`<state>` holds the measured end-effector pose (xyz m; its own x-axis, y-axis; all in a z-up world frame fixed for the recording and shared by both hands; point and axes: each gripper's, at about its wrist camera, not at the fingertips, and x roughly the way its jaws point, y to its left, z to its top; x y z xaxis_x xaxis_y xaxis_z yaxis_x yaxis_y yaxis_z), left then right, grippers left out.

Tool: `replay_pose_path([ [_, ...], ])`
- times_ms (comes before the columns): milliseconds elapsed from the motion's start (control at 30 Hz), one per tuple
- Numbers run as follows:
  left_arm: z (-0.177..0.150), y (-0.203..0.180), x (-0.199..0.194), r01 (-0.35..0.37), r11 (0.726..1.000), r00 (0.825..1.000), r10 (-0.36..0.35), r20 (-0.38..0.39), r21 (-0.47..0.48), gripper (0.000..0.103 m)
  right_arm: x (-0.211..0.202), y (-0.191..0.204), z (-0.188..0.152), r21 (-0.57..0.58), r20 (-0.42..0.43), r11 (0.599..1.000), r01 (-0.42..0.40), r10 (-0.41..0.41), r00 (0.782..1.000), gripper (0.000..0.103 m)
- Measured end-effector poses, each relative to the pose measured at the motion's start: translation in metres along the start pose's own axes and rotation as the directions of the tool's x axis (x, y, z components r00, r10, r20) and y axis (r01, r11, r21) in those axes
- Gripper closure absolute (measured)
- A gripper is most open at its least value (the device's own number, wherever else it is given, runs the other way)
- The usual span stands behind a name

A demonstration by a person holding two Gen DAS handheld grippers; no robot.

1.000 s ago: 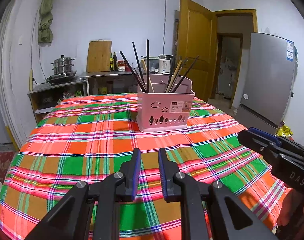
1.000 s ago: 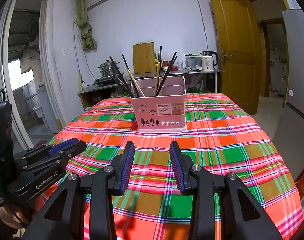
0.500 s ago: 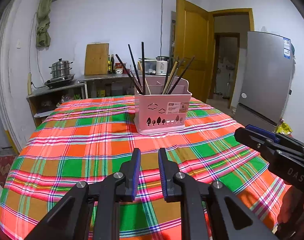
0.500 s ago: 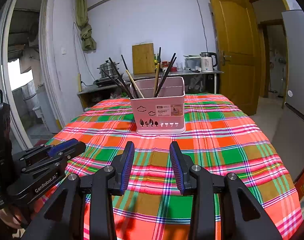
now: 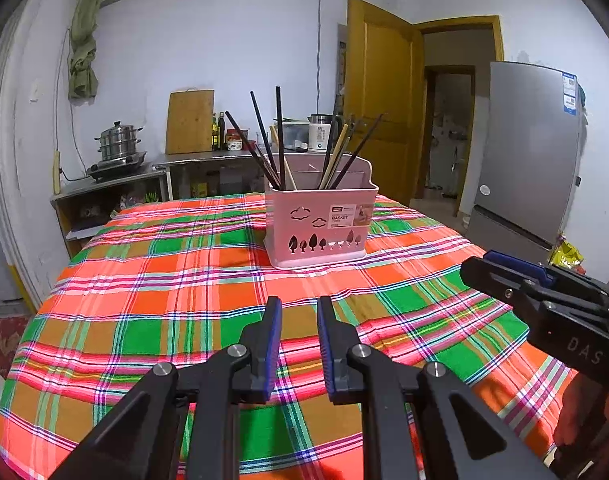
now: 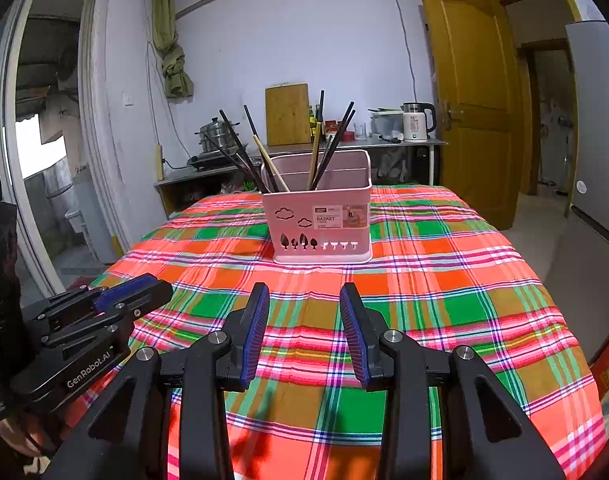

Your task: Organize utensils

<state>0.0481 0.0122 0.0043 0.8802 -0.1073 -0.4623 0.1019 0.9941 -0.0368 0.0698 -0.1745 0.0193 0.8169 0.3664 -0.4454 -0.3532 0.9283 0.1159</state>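
Observation:
A pink plastic utensil basket (image 5: 320, 224) stands upright near the middle of the table, on a plaid cloth (image 5: 164, 288). Several dark and wooden chopsticks (image 5: 278, 136) lean in its compartments. My left gripper (image 5: 299, 308) hovers over the cloth well short of the basket, its jaws a narrow gap apart with nothing between them. The right gripper (image 6: 304, 296) hangs likewise in front of the basket (image 6: 320, 224), open wider and empty. Each gripper shows at the edge of the other's view: the right one (image 5: 504, 276) and the left one (image 6: 136, 292).
Behind the table runs a steel counter with a steamer pot (image 5: 118, 144), a wooden cutting board (image 6: 287, 114) and a kettle (image 6: 416, 120). A grey fridge (image 5: 532, 148) and an open yellow door (image 5: 380, 92) stand to the right.

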Motion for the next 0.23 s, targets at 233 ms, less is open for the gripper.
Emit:
replay_pose_path([
  [233,0.0006,-0.0003,-0.001,-0.001,1.0,1.0,0.001,0.008,-0.001,0.086,-0.0002,-0.0001,0.0,0.002,0.002,1.0,0.002,-0.002,1.0,0.065],
])
